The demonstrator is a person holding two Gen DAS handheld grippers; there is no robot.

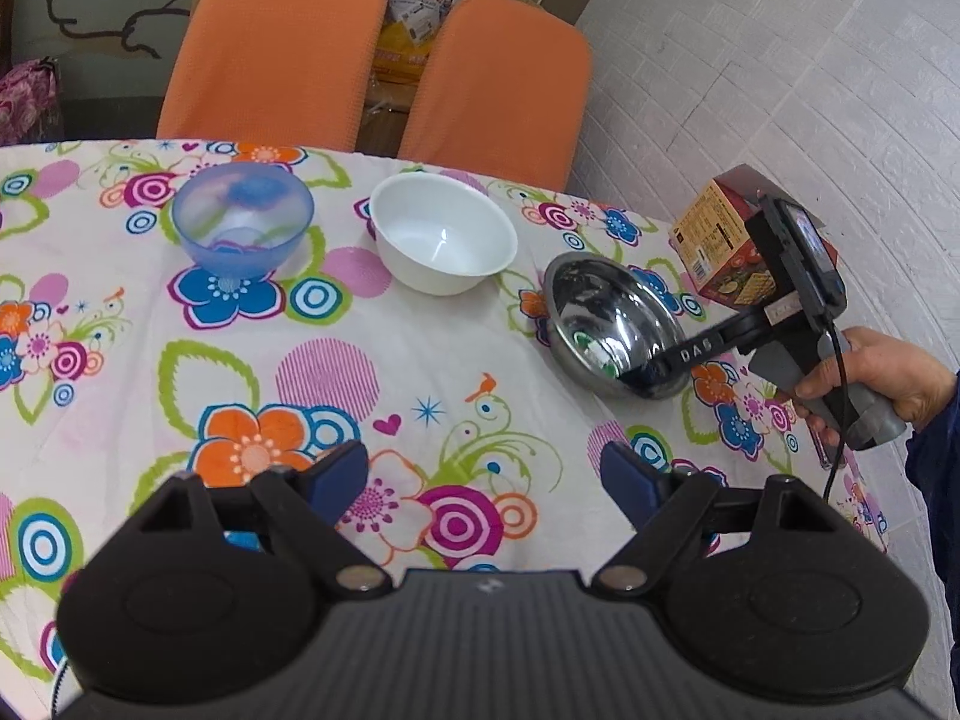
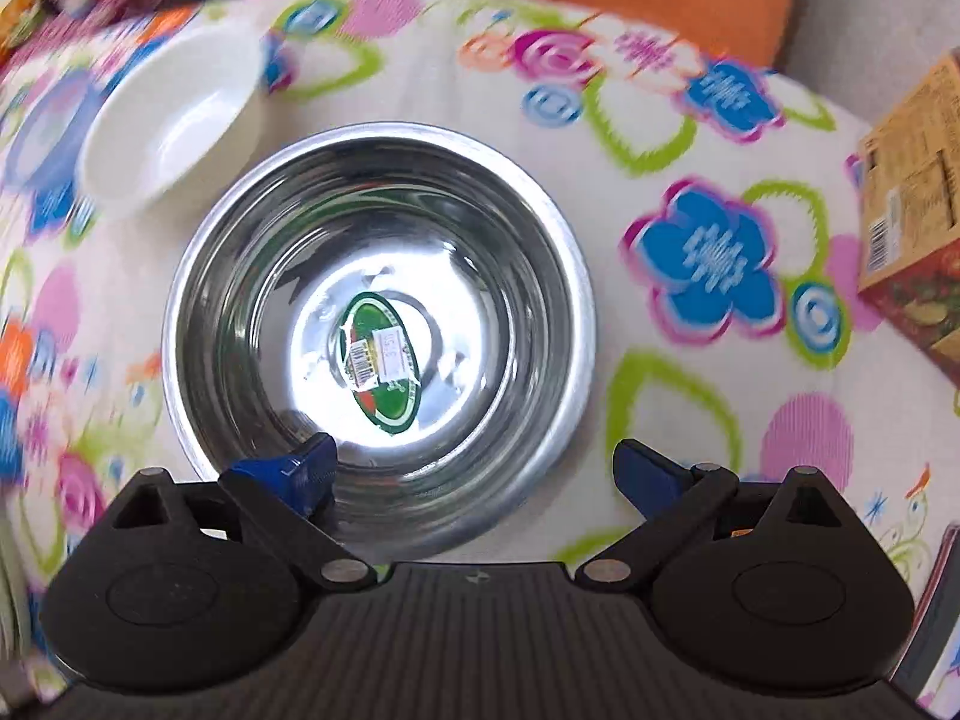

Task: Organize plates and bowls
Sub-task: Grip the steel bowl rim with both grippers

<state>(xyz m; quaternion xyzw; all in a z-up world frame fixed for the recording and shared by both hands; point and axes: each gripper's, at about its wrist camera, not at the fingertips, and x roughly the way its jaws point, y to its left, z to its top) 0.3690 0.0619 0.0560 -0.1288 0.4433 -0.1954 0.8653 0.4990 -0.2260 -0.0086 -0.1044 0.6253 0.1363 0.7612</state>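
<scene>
While the right gripper (image 2: 471,468) hangs over the steel bowl (image 1: 615,324), the step in hand looks like picking that bowl up to nest it; its jaws stand wide apart, the left fingertip (image 2: 312,465) inside the near rim at about seven o'clock, the other outside, clamped on nothing; next they should close on the rim. The white bowl (image 1: 443,232) lies at ten o'clock from the steel one, the blue bowl (image 1: 242,217) further left; the left gripper (image 1: 483,477) waits spread, empty, above the tablecloth (image 1: 372,360).

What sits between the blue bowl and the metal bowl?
The white bowl sits between the blue bowl and metal bowl, seen from the left wrist.
</scene>
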